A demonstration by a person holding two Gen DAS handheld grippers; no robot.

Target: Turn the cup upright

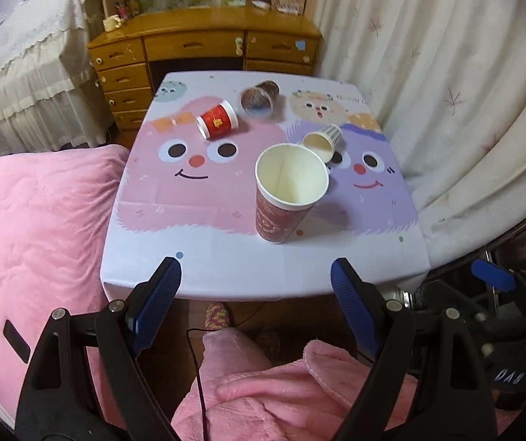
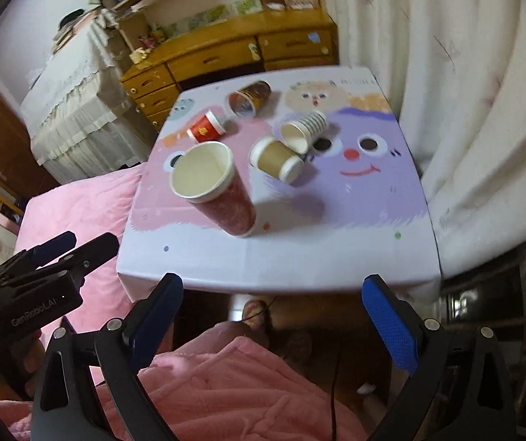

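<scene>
A tall red paper cup (image 1: pixel 285 198) (image 2: pixel 219 191) stands upright near the table's front. Behind it several cups lie on their sides: a small red cup (image 1: pixel 218 119) (image 2: pixel 206 129), a dark brown cup (image 1: pixel 261 97) (image 2: pixel 250 97), a striped white cup (image 1: pixel 323 140) (image 2: pixel 305 129), and a tan cup (image 2: pixel 277 160) that the tall cup hides in the left wrist view. My left gripper (image 1: pixel 255 275) and right gripper (image 2: pixel 272 290) are both open and empty, held short of the table's front edge.
The table (image 1: pixel 226 272) has a cartoon cloth. A pink blanket (image 1: pixel 35 220) lies to the left, a white curtain (image 1: pixel 446 92) to the right, and a wooden dresser (image 1: pixel 189 51) behind. The person's pink-robed lap (image 1: pixel 281 397) is below the grippers.
</scene>
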